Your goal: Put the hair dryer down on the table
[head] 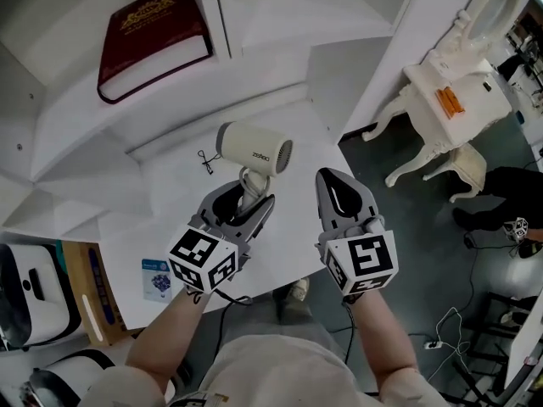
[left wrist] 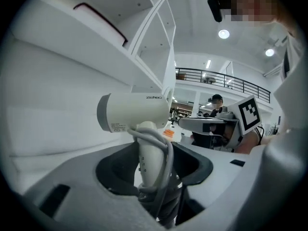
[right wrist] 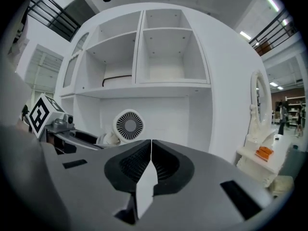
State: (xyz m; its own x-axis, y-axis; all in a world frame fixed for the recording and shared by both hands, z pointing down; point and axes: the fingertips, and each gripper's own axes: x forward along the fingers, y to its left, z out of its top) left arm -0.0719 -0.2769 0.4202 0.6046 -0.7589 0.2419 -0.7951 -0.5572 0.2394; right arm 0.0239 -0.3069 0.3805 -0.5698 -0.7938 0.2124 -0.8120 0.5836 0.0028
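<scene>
Head view: left gripper (head: pixel 248 200) is clamped on the handle of the dryer (head: pixel 254 147); right gripper (head: pixel 336 185), just beside it, is closed and empty. The dryer stands upright over the table (head: pixel 161 185), perhaps not touching it. Far left, a book (head: pixel 151 36) lies on a shelf (head: pixel 76 117).

A dark red book (head: pixel 153 36) with gold print is seen lying flat on a white shelf (head: pixel 68 117). To the right, a white dressing table (head: pixel 441 79) with an oval mirror (head: pixel 499 2) is placed on the grey floor (head: pixel 399 219), and a small orange object (head: pixel 450 102) is laid on its top. A pale stool (head: pixel 467 166) is set just beside it. White cables (head: pixel 450 325) are spread on the floor. A railed balcony (left wrist: pixel 221 78) is visible in the left gripper view.
</scene>
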